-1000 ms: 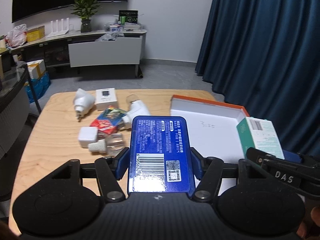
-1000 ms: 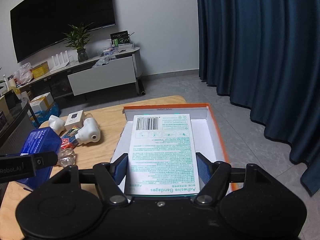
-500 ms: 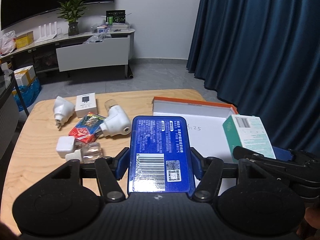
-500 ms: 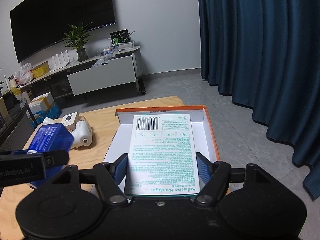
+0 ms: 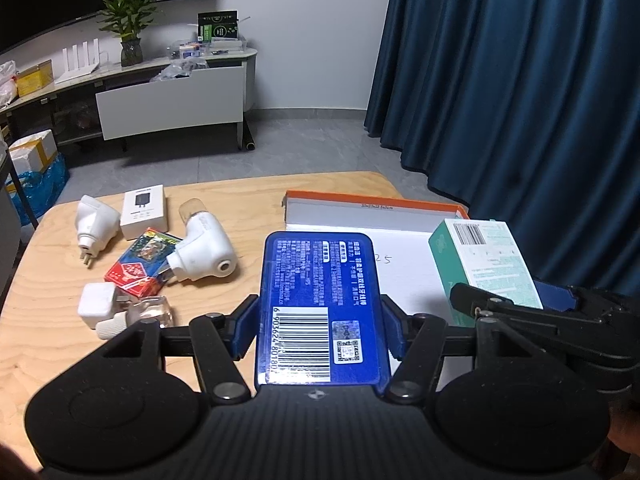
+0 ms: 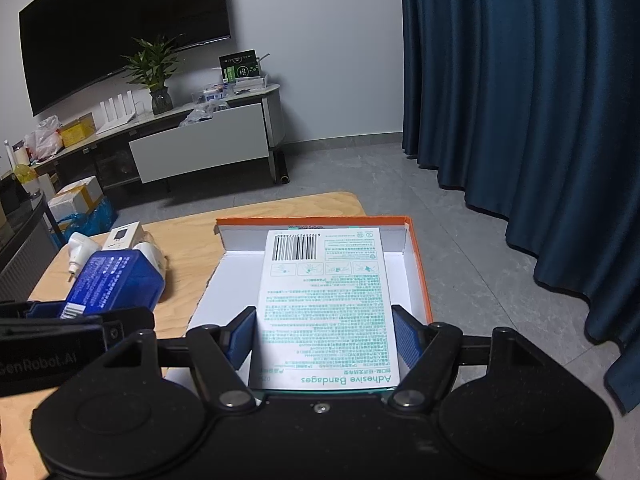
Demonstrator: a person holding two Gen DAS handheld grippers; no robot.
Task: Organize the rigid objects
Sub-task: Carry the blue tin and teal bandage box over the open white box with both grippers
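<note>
My left gripper point(image 5: 320, 330) is shut on a blue box point(image 5: 318, 304) with a barcode, held above the table near the left side of the orange-rimmed white tray point(image 5: 372, 218). My right gripper point(image 6: 324, 334) is shut on a white and green adhesive bandages box point(image 6: 326, 304), held over the tray point(image 6: 418, 264). The bandages box also shows in the left wrist view point(image 5: 486, 262), and the blue box in the right wrist view point(image 6: 114, 282).
On the wooden table point(image 5: 52, 300) left of the tray lie two white plug adapters point(image 5: 96, 220) point(image 5: 202, 254), a white charger box point(image 5: 144, 210), a red card pack point(image 5: 142, 266), a white cube charger point(image 5: 96, 306) and a clear item point(image 5: 152, 312). Blue curtains hang at the right.
Both grippers have shifted right with their boxes. The blue box has come closer to the tray, and the bandages box has moved further over it.
</note>
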